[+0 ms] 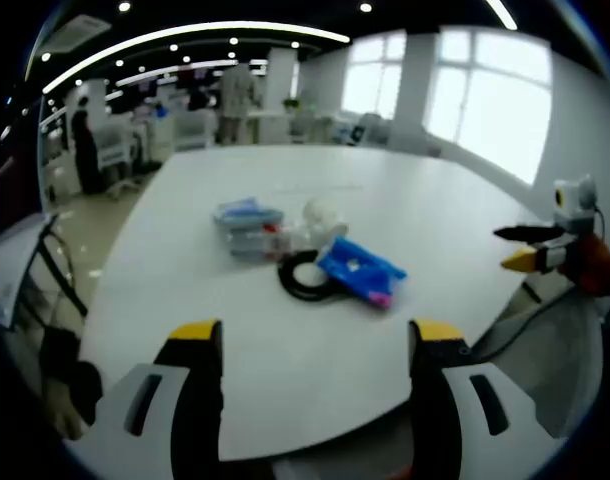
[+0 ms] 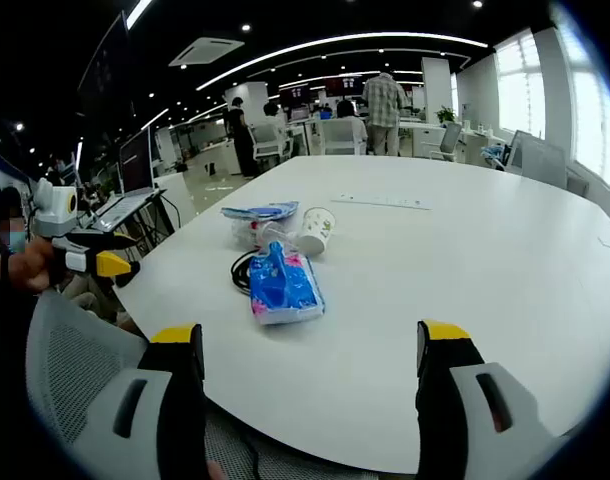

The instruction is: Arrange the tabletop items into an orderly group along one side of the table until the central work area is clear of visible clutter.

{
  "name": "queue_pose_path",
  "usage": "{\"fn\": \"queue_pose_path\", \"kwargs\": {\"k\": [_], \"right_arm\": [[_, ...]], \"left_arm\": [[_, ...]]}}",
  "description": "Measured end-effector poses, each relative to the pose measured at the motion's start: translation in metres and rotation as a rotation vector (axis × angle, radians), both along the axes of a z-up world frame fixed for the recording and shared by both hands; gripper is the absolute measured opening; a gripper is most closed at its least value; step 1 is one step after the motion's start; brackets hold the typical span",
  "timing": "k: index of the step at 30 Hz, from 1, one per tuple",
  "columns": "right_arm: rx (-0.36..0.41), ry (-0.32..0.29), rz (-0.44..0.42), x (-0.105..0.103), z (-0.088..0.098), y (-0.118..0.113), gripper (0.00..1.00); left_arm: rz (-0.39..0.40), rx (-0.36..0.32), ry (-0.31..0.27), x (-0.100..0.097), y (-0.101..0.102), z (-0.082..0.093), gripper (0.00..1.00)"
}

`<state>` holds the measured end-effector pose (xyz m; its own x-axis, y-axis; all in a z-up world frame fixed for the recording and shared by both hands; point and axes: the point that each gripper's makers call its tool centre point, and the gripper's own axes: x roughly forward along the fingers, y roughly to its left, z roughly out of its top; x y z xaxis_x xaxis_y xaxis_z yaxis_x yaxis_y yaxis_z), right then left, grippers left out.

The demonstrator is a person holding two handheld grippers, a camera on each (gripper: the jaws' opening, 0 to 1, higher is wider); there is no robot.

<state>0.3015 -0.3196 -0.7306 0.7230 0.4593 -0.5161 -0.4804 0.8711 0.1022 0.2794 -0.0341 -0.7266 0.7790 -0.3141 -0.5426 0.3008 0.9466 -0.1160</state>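
A small heap of items lies in the middle of the white table (image 1: 315, 380). A blue tissue packet (image 1: 360, 268) rests partly on a black cable coil (image 1: 303, 278). Behind them are a paper cup (image 1: 323, 215) and a clear box with blue wrapping (image 1: 248, 225). My left gripper (image 1: 315, 335) stands open at the near edge, well short of the heap. My right gripper (image 1: 503, 248) hovers off the table's right side. In the right gripper view the packet (image 2: 282, 285), cable (image 2: 242, 270), cup (image 2: 315, 230) and box (image 2: 257, 222) lie ahead of my open right gripper (image 2: 308, 335). The left gripper (image 2: 133, 255) is at far left.
A thin pale strip (image 2: 380, 201) lies flat farther along the table (image 2: 465, 300). A grey mesh chair (image 2: 75, 390) stands at the near edge in the right gripper view. Desks, chairs and standing people (image 2: 387, 100) fill the office behind. Wide bare tabletop surrounds the heap.
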Motion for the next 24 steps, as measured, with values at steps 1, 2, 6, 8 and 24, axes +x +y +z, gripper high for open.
{"fn": "queue_pose_path", "kwargs": {"k": [1, 2, 6, 8, 24], "right_arm": [[0.000, 0.000, 0.000, 0.0000, -0.0001, 0.0000, 0.87], [-0.001, 0.001, 0.000, -0.0001, -0.0001, 0.0000, 0.87], [0.000, 0.001, 0.000, -0.0001, 0.0000, 0.0001, 0.87], [0.001, 0.002, 0.001, -0.0003, 0.0001, 0.0003, 0.87], [-0.003, 0.006, 0.007, -0.0018, -0.0004, 0.0012, 0.86]], "left_arm": [[-0.001, 0.000, 0.000, -0.0001, -0.0001, -0.0001, 0.72], [-0.001, 0.000, 0.001, 0.0000, -0.0002, -0.0002, 0.72], [0.000, -0.001, 0.002, 0.0000, 0.0002, -0.0006, 0.72], [0.001, -0.001, 0.001, 0.0002, 0.0003, -0.0006, 0.72], [0.006, -0.007, 0.000, -0.0002, 0.0003, -0.0001, 0.72]]}}
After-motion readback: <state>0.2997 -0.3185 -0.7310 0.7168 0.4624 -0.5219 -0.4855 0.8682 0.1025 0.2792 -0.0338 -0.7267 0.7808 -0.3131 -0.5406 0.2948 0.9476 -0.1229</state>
